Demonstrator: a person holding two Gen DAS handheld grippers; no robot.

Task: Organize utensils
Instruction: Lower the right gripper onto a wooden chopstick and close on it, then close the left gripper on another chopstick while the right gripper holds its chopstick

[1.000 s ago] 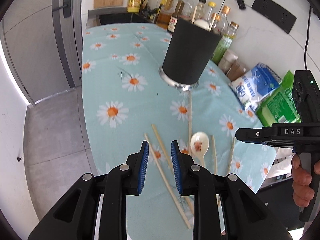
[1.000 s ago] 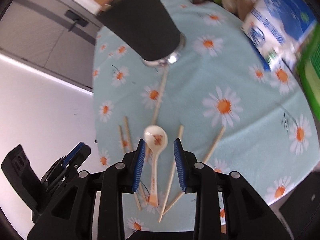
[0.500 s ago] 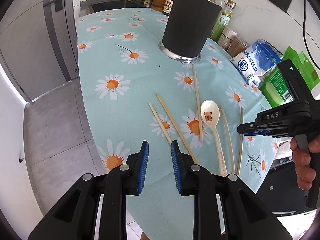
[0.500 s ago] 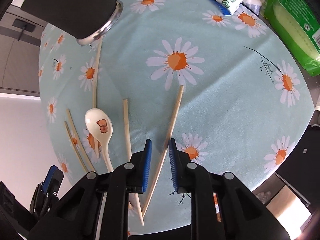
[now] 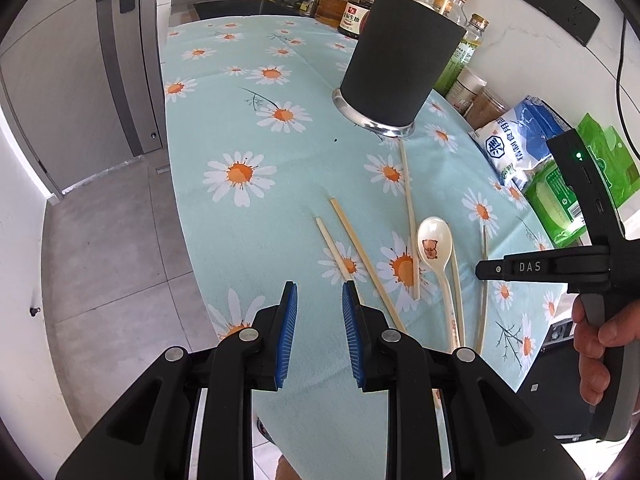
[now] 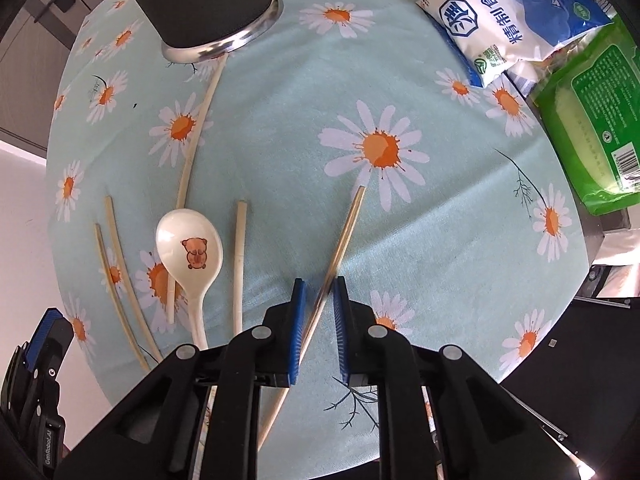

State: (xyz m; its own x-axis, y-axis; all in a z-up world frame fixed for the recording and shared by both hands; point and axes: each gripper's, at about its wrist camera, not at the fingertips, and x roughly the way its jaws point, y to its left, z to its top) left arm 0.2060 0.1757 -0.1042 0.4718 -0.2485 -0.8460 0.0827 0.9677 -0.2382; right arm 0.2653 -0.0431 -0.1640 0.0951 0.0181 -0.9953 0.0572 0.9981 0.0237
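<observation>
Black utensil holder [image 5: 394, 68] upright on surface [image 5: 240, 120], stick-like handles protruding. Left gripper [image 5: 319, 308] spread, empty. Right gripper [image 6: 319, 312] spread around a chopstick [image 6: 344, 236].

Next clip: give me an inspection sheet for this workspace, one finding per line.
Surface: daisy tablecloth, flat.
Job's things: five loose chopsticks; rightmost chopstick lies between the right claw's pads; spoon flat on the cloth; black holder upright, utensils inside.
Clutter: salt bag, green packet, bottles behind the holder.
Grippers: left claw open, empty, above the table edge; right claw open, straddling the chopstick.
Cables: black cable on the wall.
Surroundings: grey door, tiled floor.
</observation>
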